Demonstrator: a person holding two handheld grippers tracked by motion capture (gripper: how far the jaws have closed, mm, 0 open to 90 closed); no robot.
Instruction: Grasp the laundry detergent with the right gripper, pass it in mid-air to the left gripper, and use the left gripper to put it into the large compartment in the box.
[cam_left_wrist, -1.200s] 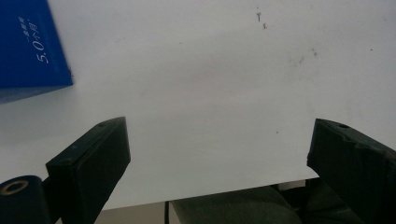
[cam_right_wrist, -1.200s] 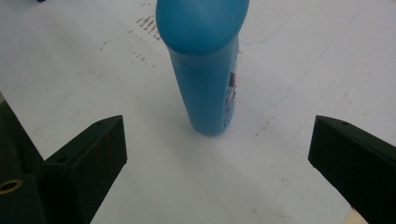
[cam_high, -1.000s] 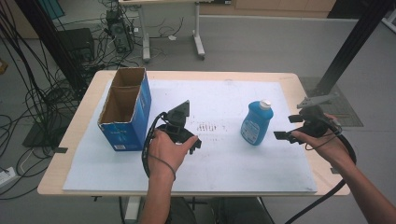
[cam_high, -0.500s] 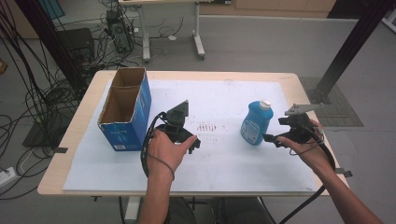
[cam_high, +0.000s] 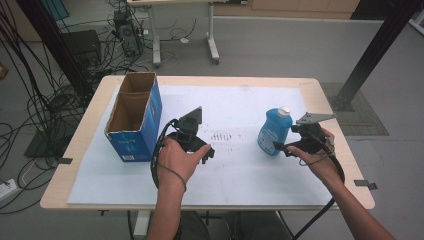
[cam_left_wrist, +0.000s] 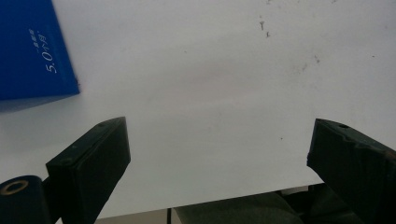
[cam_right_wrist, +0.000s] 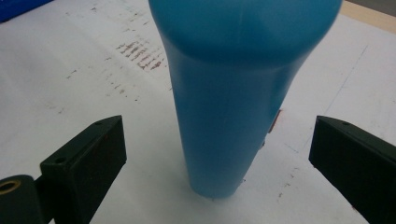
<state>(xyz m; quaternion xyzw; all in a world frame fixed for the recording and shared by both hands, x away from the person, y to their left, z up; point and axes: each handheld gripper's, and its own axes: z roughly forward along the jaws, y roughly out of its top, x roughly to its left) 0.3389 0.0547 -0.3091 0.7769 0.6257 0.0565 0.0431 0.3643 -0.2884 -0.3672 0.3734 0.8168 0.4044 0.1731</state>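
Note:
A blue bottle (cam_high: 273, 132) with a white cap stands upright on the white sheet at the right. My right gripper (cam_high: 283, 146) is level with its lower part. In the right gripper view the bottle (cam_right_wrist: 229, 93) rises between the two jaws of the right gripper (cam_right_wrist: 217, 135), which is open, with a gap on each side. My left gripper (cam_high: 202, 152) is held low over the middle of the sheet. In its own view the left gripper (cam_left_wrist: 217, 135) is open, with bare white sheet between the jaws. An open-topped blue cardboard box (cam_high: 132, 117) stands at the left.
A corner of the blue box (cam_left_wrist: 32, 51) is at the upper left of the left gripper view. A white sheet (cam_high: 235, 100) covers most of the wooden table (cam_high: 320, 92), with dark smudges (cam_high: 225, 136) at its middle. Cables, a black post and another table's legs stand on the floor beyond.
My right gripper has moved left to the bottle, which now stands between its open jaws. The left gripper and the box have stayed put.

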